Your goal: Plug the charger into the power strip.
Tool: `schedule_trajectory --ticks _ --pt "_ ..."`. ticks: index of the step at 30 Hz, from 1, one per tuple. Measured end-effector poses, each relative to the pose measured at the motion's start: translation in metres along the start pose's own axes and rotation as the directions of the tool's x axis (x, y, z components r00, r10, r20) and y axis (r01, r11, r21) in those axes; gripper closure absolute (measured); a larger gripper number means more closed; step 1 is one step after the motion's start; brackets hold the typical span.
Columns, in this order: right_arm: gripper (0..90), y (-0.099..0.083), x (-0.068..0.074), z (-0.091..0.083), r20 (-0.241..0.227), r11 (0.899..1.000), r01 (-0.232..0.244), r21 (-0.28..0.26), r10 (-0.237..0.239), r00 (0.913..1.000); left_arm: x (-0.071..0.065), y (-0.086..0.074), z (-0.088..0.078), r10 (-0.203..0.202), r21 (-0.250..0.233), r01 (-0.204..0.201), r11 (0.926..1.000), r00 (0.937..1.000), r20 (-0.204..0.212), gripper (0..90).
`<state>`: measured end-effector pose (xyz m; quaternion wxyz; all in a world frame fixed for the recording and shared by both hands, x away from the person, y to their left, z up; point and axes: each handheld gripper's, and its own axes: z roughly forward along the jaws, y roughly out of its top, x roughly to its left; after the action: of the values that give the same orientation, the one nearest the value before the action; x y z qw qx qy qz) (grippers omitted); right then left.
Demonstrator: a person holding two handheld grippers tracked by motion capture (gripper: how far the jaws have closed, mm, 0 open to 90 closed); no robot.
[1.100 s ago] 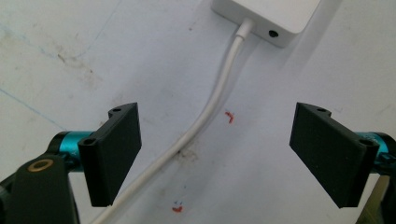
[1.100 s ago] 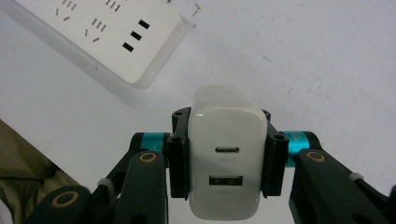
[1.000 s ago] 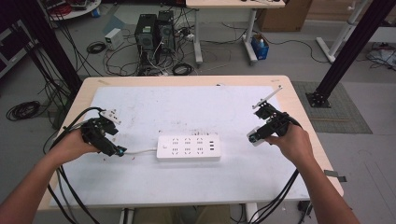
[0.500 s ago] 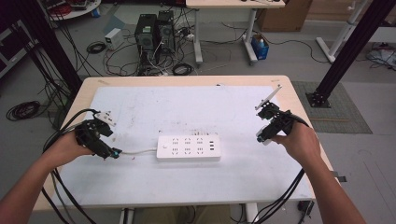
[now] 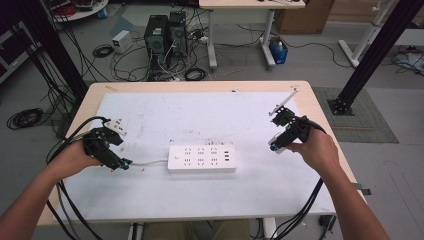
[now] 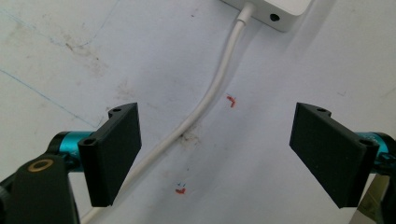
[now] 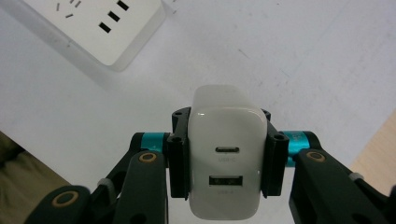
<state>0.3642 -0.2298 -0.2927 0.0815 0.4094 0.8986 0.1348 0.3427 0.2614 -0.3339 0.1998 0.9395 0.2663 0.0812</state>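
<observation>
A white power strip point(image 5: 201, 159) lies flat at the middle of the white table top point(image 5: 200, 115). Its white cable point(image 5: 150, 162) runs left toward my left gripper point(image 5: 121, 162). In the left gripper view that gripper point(image 6: 219, 156) stands open just above the table. The cable point(image 6: 205, 102) passes between its jaws without touching them, and the strip's end point(image 6: 280, 11) is at the top. My right gripper point(image 5: 276, 144) hovers right of the strip. It point(image 7: 227, 156) is shut on a white USB charger point(image 7: 227, 121) whose two ports face the camera. The strip's corner point(image 7: 107, 28) lies beyond.
The table's wooden edge point(image 5: 320, 115) runs close to the right hand. Black cables point(image 5: 65, 200) trail from both grippers over the near edge. On the floor behind the table stand computer towers point(image 5: 165, 32) with tangled cords, and a black frame post point(image 5: 370, 55) is at the right.
</observation>
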Motion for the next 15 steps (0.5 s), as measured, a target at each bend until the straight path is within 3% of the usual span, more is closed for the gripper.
schedule_trajectory --ticks 7,15 --pt "62.2 0.021 0.008 0.009 -0.052 0.998 0.057 0.003 -0.057 0.9970 -0.004 0.003 0.009 0.038 0.016 -0.038 0.9992 0.9993 -0.001 16.8" --pt "62.2 0.051 0.019 0.016 -0.093 0.989 0.146 -0.003 -0.146 0.9849 -0.008 0.005 0.015 0.031 0.008 -0.031 0.9995 0.9995 0.005 16.8"
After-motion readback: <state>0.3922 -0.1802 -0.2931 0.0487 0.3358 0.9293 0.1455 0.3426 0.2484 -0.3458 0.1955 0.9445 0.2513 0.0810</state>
